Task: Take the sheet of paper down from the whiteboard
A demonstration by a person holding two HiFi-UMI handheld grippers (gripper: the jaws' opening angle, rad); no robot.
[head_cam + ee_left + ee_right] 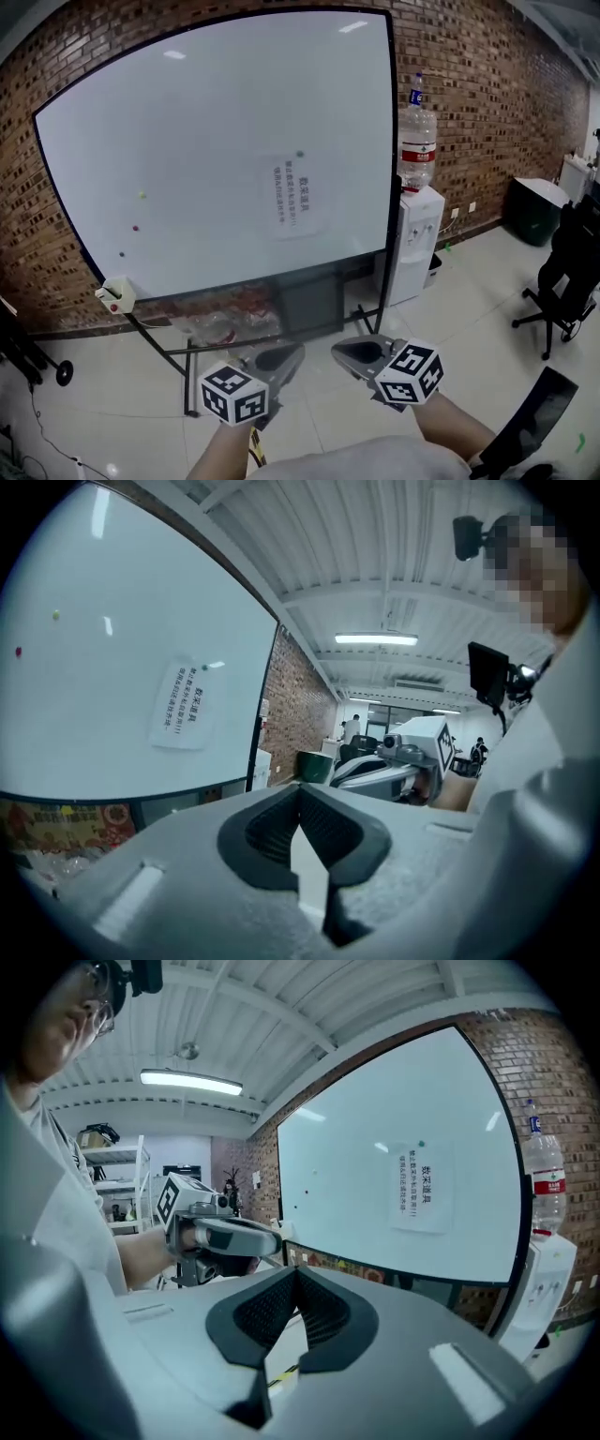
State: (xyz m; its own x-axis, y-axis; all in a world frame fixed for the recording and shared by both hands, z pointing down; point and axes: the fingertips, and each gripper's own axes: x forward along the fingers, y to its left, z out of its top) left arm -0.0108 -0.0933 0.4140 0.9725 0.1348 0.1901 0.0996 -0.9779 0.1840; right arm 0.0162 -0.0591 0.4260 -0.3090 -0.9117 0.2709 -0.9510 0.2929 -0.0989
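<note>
A white sheet of paper [298,195] with printed lines hangs on the whiteboard [187,141], right of its middle, under a small green magnet [300,153]. Both grippers are held low, well short of the board. My left gripper [286,357] and my right gripper [349,354] point toward each other, both shut and empty. In the left gripper view the paper [180,705] shows above the shut left gripper [300,794], with the other gripper [394,761] off to the right. The right gripper view has the paper [420,1188] up and to the right of the shut right gripper [295,1274].
A water dispenser [412,246] with a bottle [417,141] stands right of the board. An office chair [562,272] and a black bin [534,211] are farther right. Small magnets [142,195] dot the board's left part; an eraser holder [114,295] sits at its lower left corner.
</note>
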